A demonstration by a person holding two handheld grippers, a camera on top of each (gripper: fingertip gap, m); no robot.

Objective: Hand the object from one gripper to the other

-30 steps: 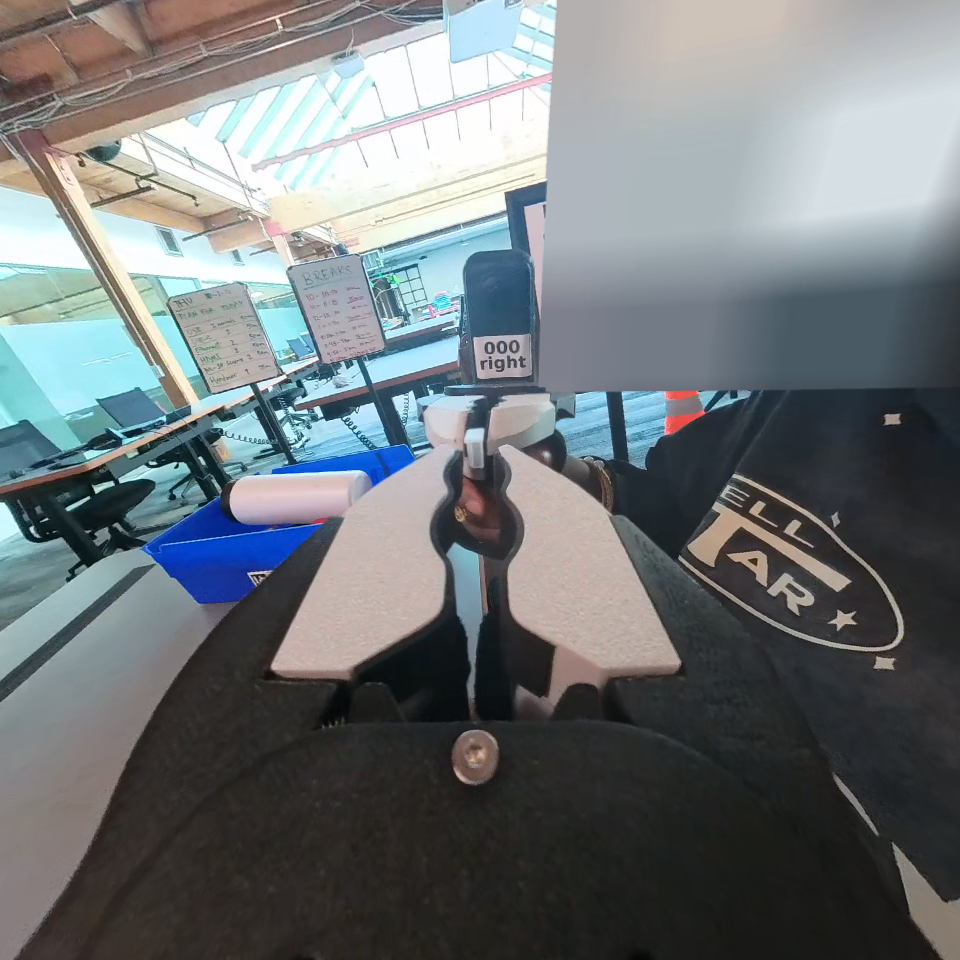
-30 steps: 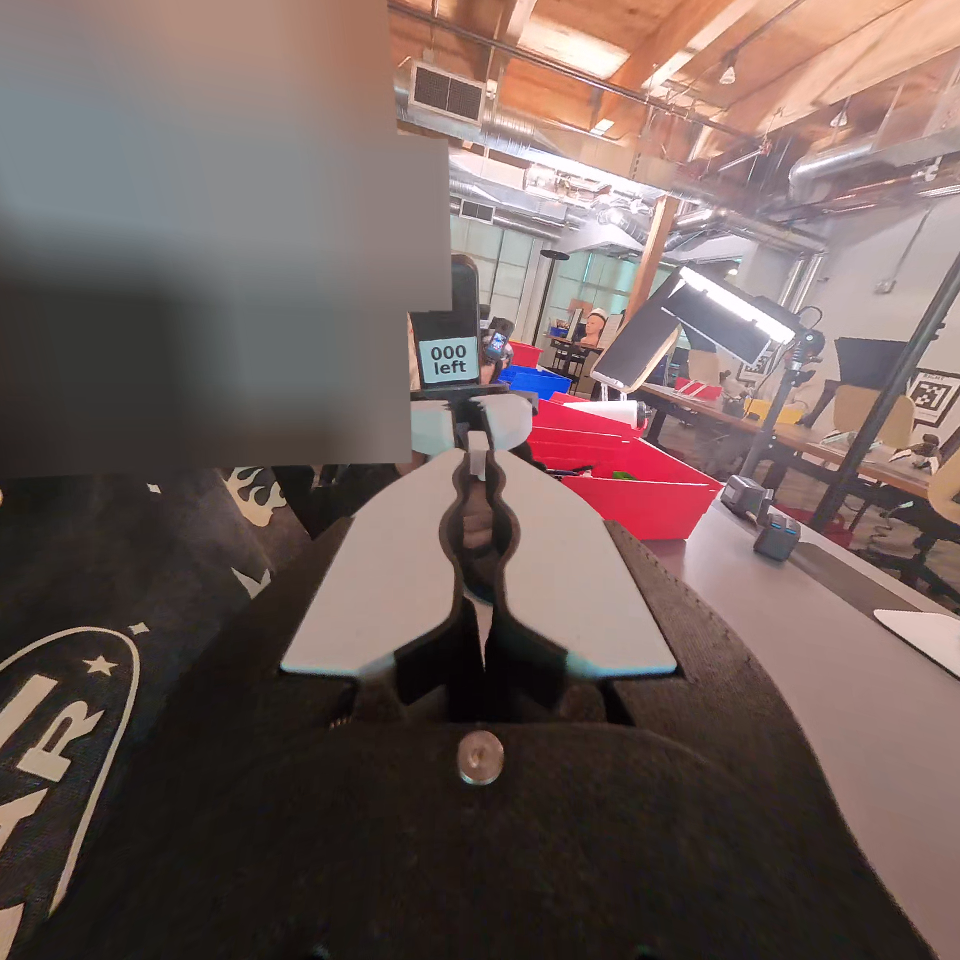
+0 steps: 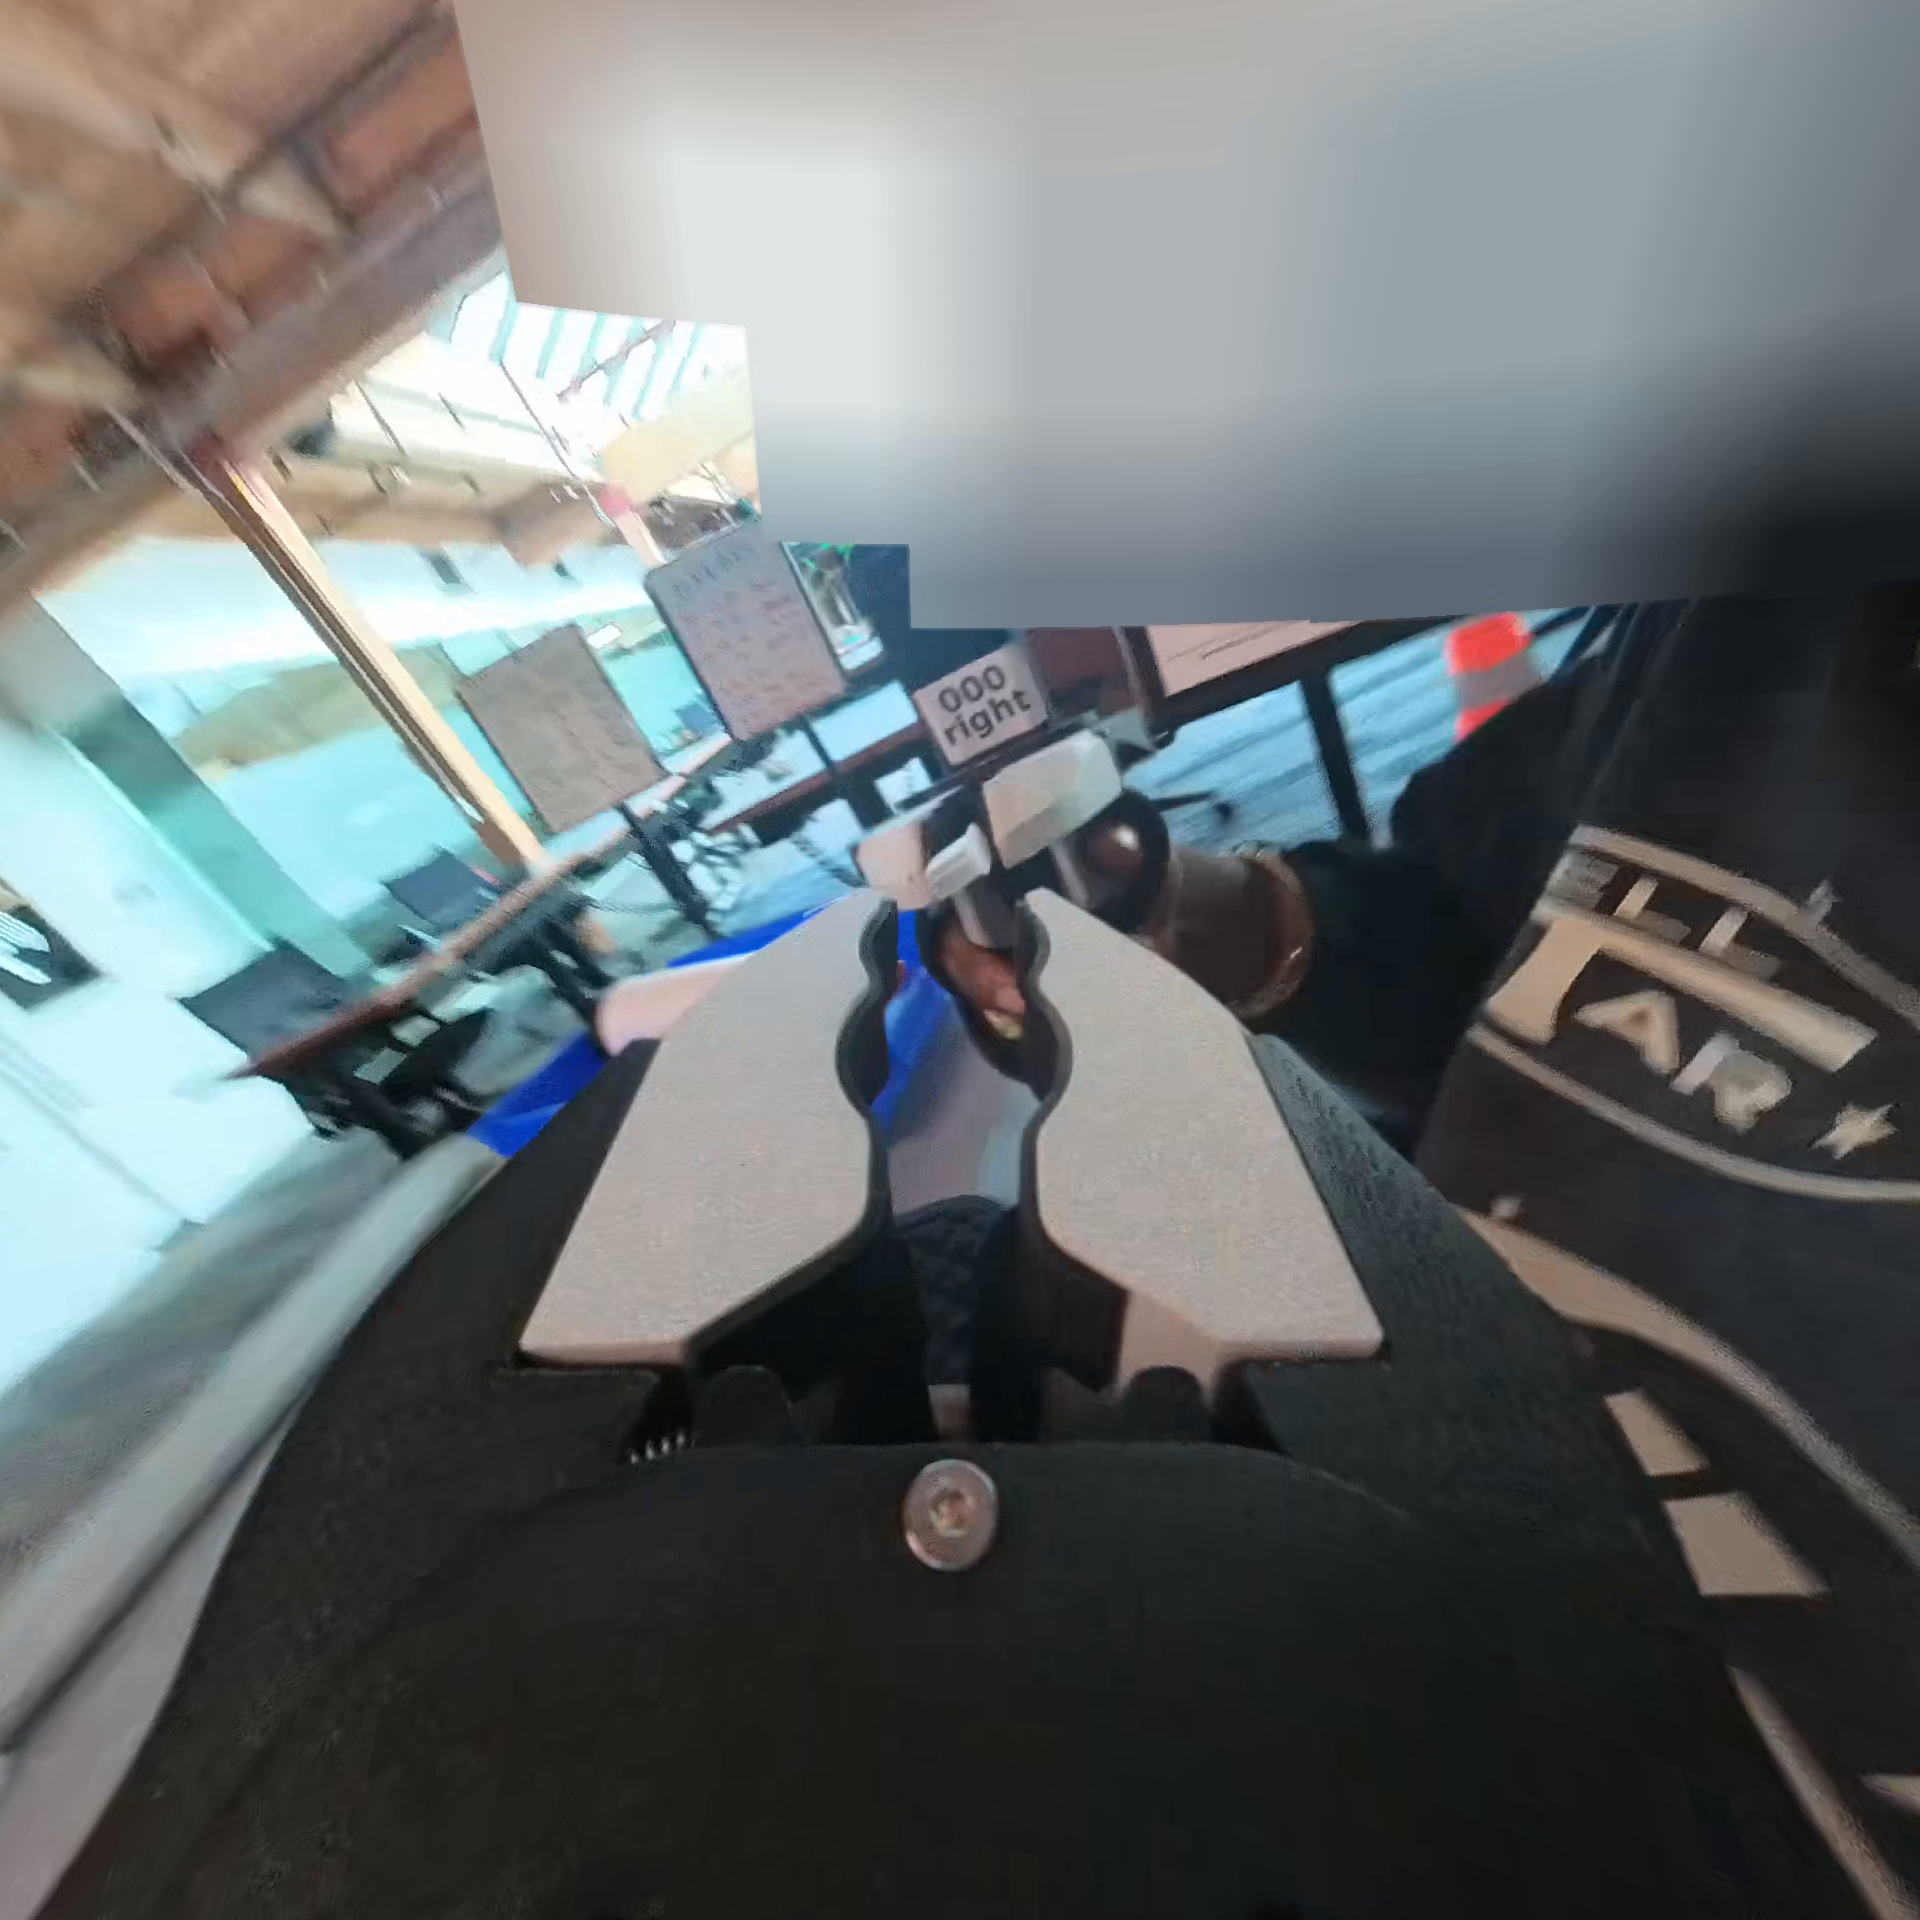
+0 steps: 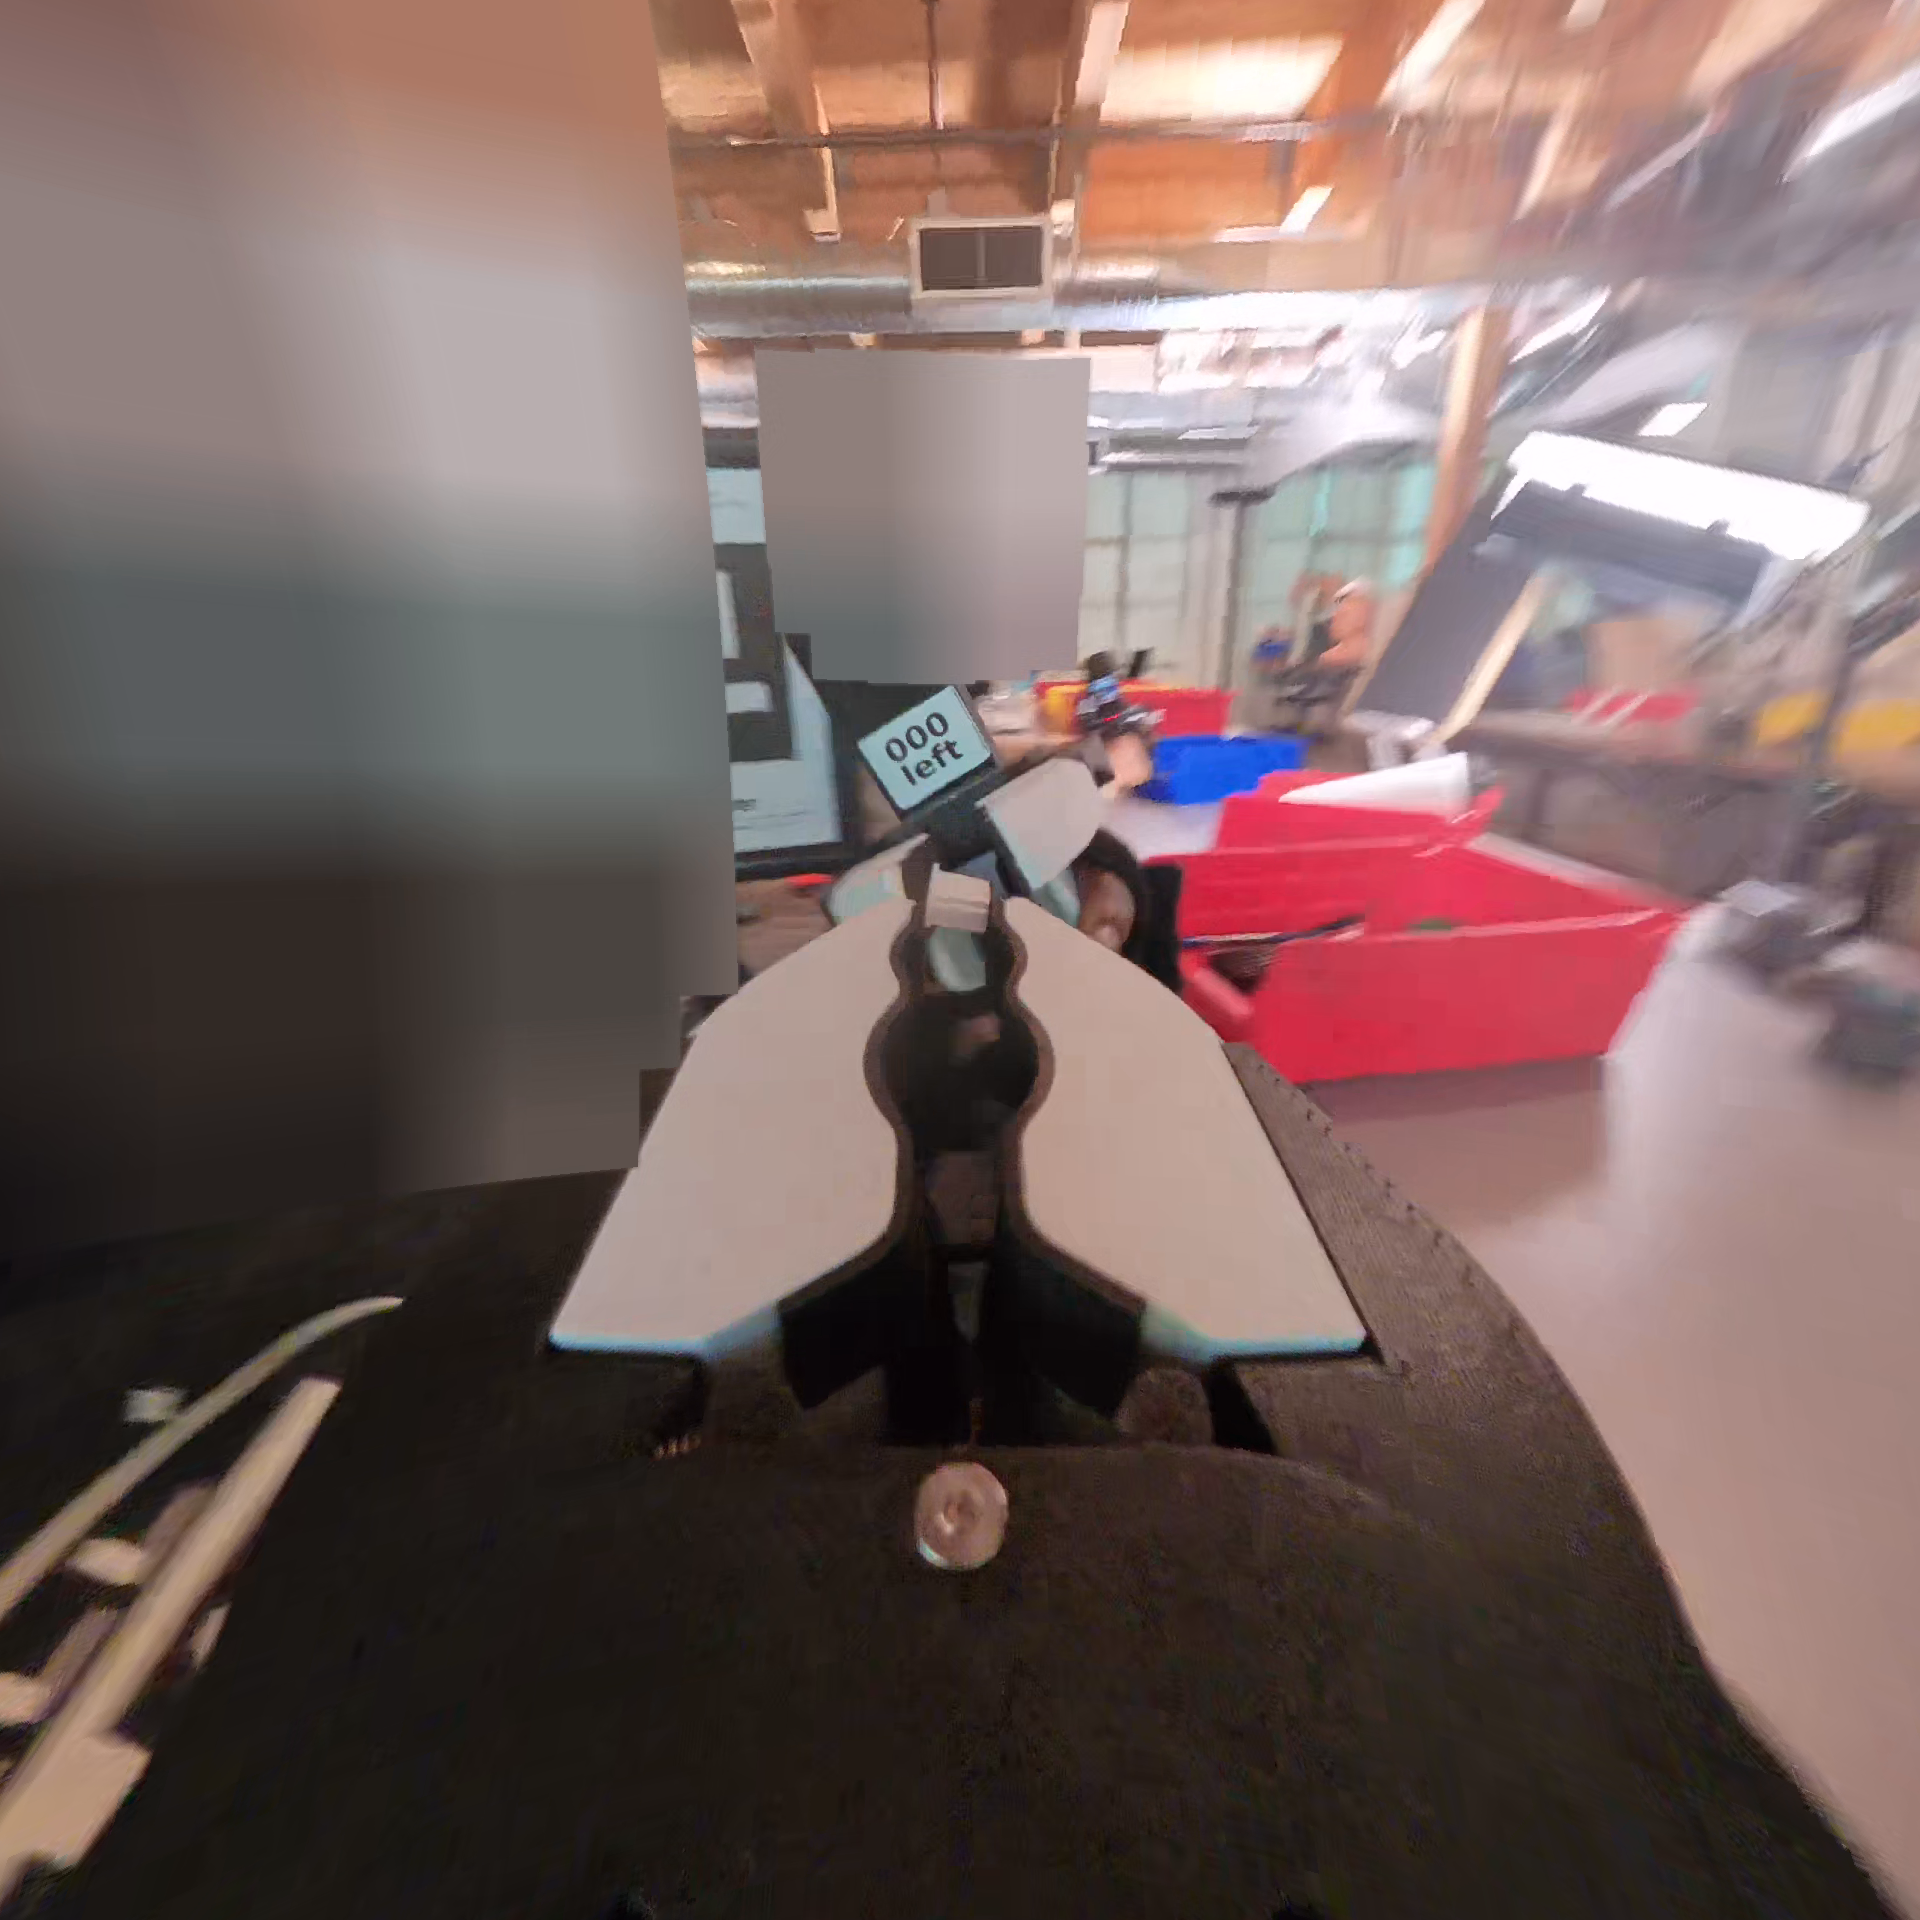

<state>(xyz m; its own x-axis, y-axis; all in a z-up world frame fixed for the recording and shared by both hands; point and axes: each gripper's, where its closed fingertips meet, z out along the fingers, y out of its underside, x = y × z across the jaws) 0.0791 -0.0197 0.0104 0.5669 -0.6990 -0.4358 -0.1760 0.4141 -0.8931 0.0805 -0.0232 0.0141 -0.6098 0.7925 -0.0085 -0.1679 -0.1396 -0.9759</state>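
A small white object (image 4: 956,899) with a thin grey part sits between the tips of my right gripper (image 4: 958,912), which is shut on it. In the left wrist view the same object (image 3: 958,864) shows at the tips of the right gripper (image 3: 971,842) facing me. My left gripper (image 3: 956,914) is open, its fingers (image 3: 748,1122) apart on either side of the object's lower end. In the right wrist view the left gripper (image 4: 961,857) stands just beyond the object, tilted. Both views are motion-blurred.
A blue bin (image 3: 540,1101) with a white roll (image 3: 665,1008) stands behind on the left. Red bins (image 4: 1403,935) sit on the grey table (image 4: 1662,1195) to the right. The person's dark shirt (image 3: 1662,935) is close. Whiteboards (image 3: 561,727) stand far back.
My left gripper's fingers have spread apart from nearly closed. Both grippers have tilted and the views have swung. The right gripper still clamps the small white object.
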